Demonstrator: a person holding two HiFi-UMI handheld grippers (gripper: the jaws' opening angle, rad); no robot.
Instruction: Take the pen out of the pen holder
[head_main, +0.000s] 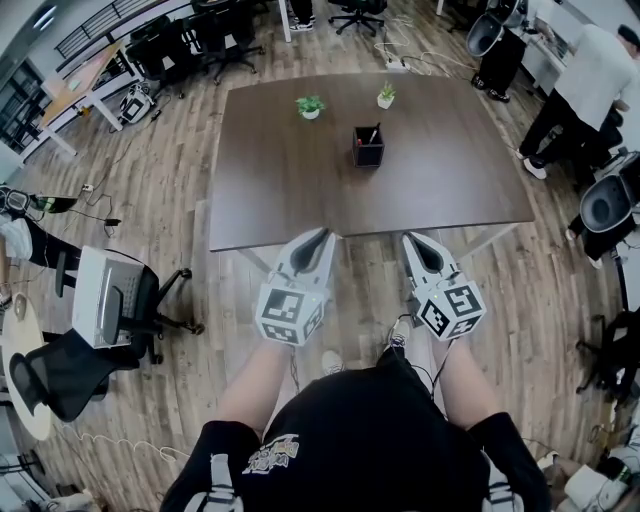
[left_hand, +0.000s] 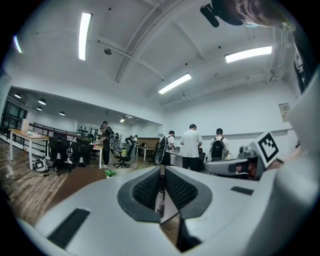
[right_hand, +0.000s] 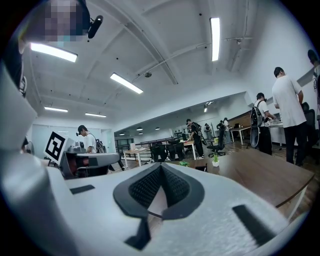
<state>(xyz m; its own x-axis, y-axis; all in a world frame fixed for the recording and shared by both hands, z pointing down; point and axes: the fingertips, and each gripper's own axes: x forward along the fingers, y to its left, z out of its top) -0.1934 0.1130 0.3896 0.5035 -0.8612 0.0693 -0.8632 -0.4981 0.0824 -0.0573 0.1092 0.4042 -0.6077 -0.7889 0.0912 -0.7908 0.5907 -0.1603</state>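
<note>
A black pen holder stands near the middle of the dark brown table, with a pen sticking up out of it. In the right gripper view the pen holder shows small, just past the jaws. Both grippers hover side by side before the table's near edge, pointing level toward it and well short of the holder. My left gripper has its pads together except for a hairline slit, with nothing held. My right gripper is shut and empty.
Two small potted plants stand on the table beyond the holder. Office chairs stand left and right of me on the wooden floor. People stand at desks on the far right.
</note>
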